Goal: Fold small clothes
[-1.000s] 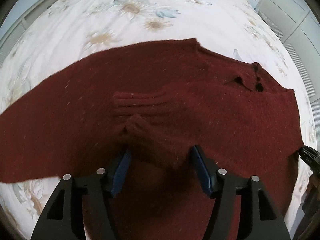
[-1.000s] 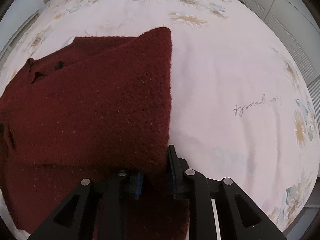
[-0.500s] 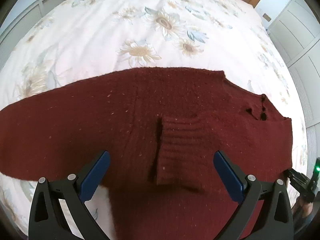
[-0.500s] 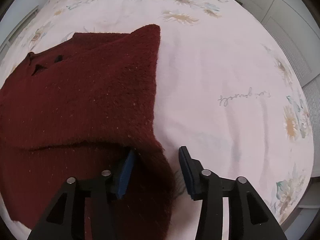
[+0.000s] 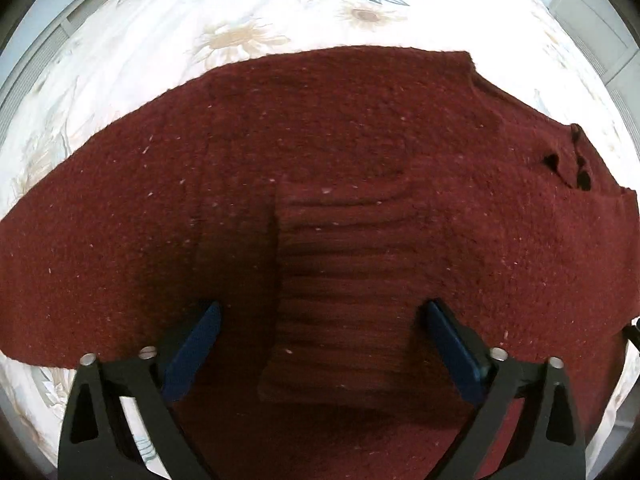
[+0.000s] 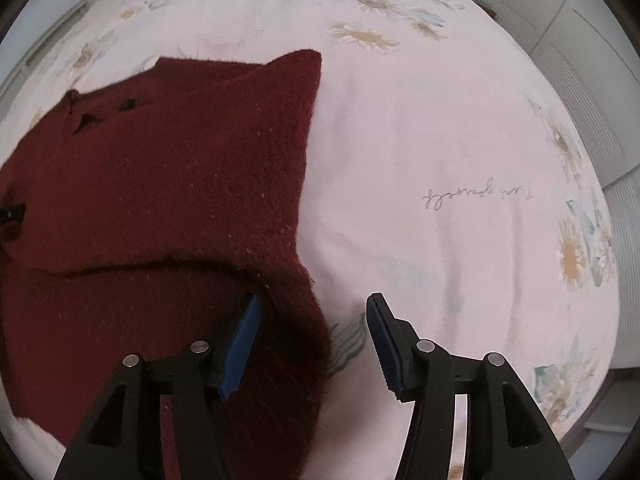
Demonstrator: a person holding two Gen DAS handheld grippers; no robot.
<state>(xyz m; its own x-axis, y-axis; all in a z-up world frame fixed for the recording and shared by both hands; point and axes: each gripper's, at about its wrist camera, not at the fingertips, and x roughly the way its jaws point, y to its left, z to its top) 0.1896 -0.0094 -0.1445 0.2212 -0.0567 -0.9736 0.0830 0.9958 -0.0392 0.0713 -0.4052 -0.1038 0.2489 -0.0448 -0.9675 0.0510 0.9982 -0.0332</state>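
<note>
A: Left wrist view. What lies under my left gripper [image 5: 320, 344]?

B: A dark red sweater [image 5: 360, 152], spread flat on a floral bedsheet [image 5: 160, 40]. A ribbed cuff [image 5: 344, 280] is folded onto the body, directly beneath the gripper. The jaws stand wide apart, one blue pad [image 5: 192, 350] on each side of the cuff, neither pressing on it. They have just been closing a little from their widest.

A: Right wrist view. And my right gripper [image 6: 310, 340]?

B: Its jaws have just been opening and now stand apart. The folded right edge of the sweater [image 6: 180, 184] droops between them, beside the left pad [image 6: 242, 344]; I cannot tell whether that pad touches the knit. The other pad hangs over bare sheet [image 6: 440, 120]. Faint script [image 6: 478, 196] is printed on the sheet, well apart from the sweater.
</note>
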